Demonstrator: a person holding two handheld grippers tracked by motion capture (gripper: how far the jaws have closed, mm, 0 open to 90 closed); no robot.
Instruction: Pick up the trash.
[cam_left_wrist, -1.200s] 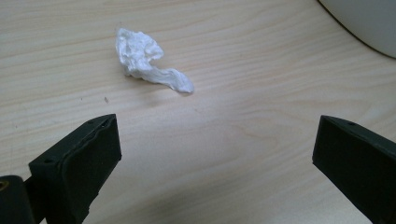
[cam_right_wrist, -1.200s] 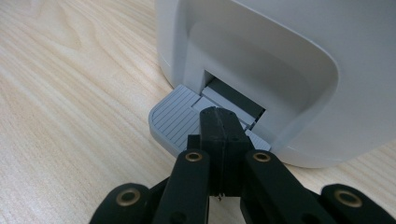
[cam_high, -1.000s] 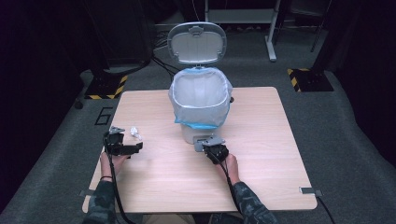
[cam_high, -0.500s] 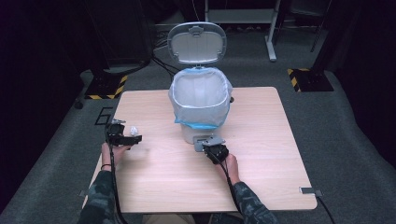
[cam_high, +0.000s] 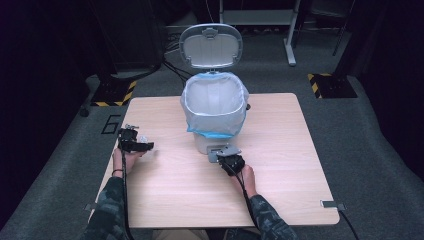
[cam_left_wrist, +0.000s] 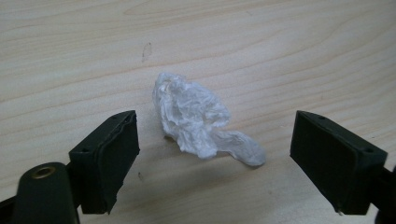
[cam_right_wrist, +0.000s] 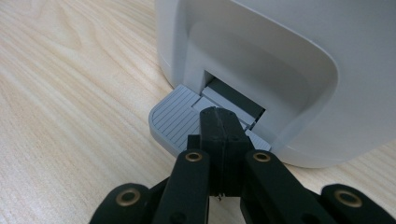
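the crumpled white tissue (cam_left_wrist: 198, 119) lies on the wooden table (cam_high: 300, 150), well to the left of the white pedal bin (cam_high: 215, 107) that stands at the table's far middle. the left tool (cam_left_wrist: 215, 158) hangs just over the tissue with its jaws spread either side of it; they have just been closing, yet neither pad touches the paper. in the high view this tool (cam_high: 134, 145) sits near the table's left edge. the bin's lid (cam_high: 211, 46) stands up and a blue-edged liner (cam_high: 215, 100) is folded over its rim. the right tool (cam_right_wrist: 223, 122), clenched with nothing between its jaws, rests its tip on the grey foot pedal (cam_right_wrist: 175, 119) at the bin's front base.
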